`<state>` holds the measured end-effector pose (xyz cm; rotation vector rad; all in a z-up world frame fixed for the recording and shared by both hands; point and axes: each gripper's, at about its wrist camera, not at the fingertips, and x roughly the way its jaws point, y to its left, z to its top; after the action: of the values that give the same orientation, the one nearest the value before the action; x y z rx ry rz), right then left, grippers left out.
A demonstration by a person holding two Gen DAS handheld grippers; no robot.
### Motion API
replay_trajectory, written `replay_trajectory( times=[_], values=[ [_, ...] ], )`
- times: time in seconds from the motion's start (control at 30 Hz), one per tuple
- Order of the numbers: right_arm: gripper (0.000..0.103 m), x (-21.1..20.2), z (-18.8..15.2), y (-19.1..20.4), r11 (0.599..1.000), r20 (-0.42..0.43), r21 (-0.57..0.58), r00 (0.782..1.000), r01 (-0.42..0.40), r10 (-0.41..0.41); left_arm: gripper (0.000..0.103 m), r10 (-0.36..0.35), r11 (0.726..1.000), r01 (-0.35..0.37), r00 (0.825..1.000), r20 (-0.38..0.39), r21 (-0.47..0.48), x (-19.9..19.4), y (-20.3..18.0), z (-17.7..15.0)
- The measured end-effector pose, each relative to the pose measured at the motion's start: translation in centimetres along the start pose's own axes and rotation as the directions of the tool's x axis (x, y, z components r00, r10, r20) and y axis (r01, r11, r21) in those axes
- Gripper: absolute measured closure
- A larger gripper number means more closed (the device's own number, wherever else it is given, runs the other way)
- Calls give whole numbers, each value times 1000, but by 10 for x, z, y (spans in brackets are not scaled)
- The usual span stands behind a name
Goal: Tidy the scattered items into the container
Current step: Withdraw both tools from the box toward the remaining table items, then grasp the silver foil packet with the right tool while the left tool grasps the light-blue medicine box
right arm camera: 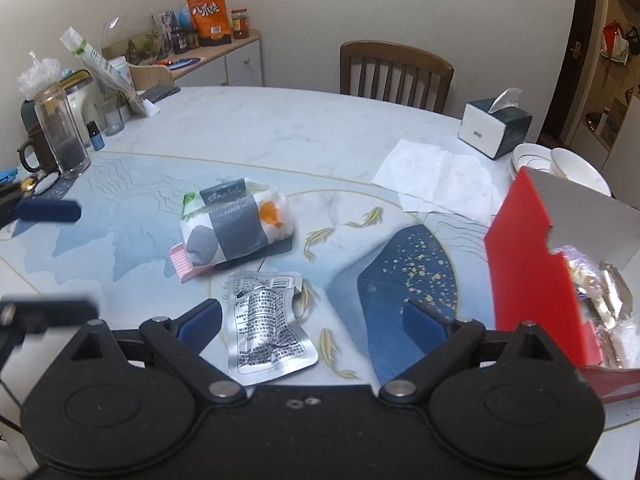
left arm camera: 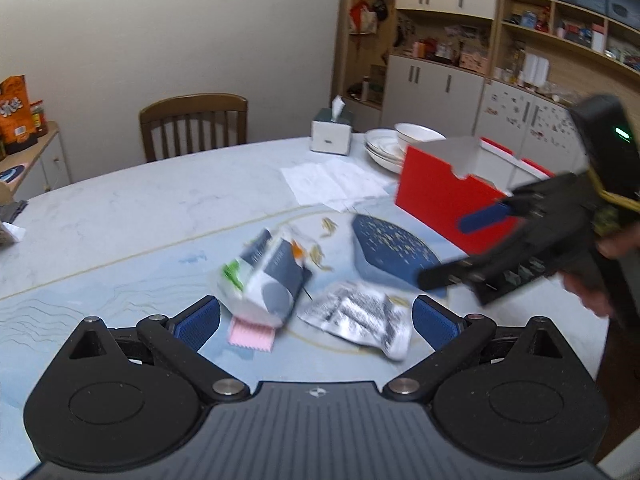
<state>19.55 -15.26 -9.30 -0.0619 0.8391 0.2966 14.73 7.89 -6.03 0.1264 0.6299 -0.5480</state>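
The tissue pack [right arm camera: 236, 226] lies at centre frame on the bench [right arm camera: 280, 128], long axis running lower left to upper right. The silver pouch [right arm camera: 268, 326] lies below it, long axis nearly vertical, apart from the pack. The red box [right arm camera: 532, 272] stands at right, top open. Both the left gripper [left arm camera: 316, 320] and right gripper [right arm camera: 316, 324] are spread wide, pinching nothing. Bare bench lies between pouch and box.

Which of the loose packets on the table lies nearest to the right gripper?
The flat silver foil pouch, beside the right gripper; the tissue pack lies farther off.
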Motion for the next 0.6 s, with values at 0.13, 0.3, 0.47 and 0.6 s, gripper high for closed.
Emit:
replay_trajectory(
  times=[0.13, 0.3, 0.47, 0.6],
  values=[
    [6, 15, -3, 8, 1000, -23, -21, 1000, -10, 10, 0, -46, 999, 46, 998, -30, 22, 3, -6, -21],
    [6, 34, -8, 19, 998, -52, -58, 998, -20, 17, 0, -90, 993, 95, 994, -70, 71, 12, -19, -45],
    [6, 48, -9, 26, 997, -73, -78, 997, -26, 20, 0, -107, 987, 117, 990, -95, 107, 20, -27, -60],
    [6, 58, -9, 30, 995, -88, -96, 996, -31, 22, 0, -118, 984, 131, 987, -106, 123, 24, -28, -68]
  ],
)
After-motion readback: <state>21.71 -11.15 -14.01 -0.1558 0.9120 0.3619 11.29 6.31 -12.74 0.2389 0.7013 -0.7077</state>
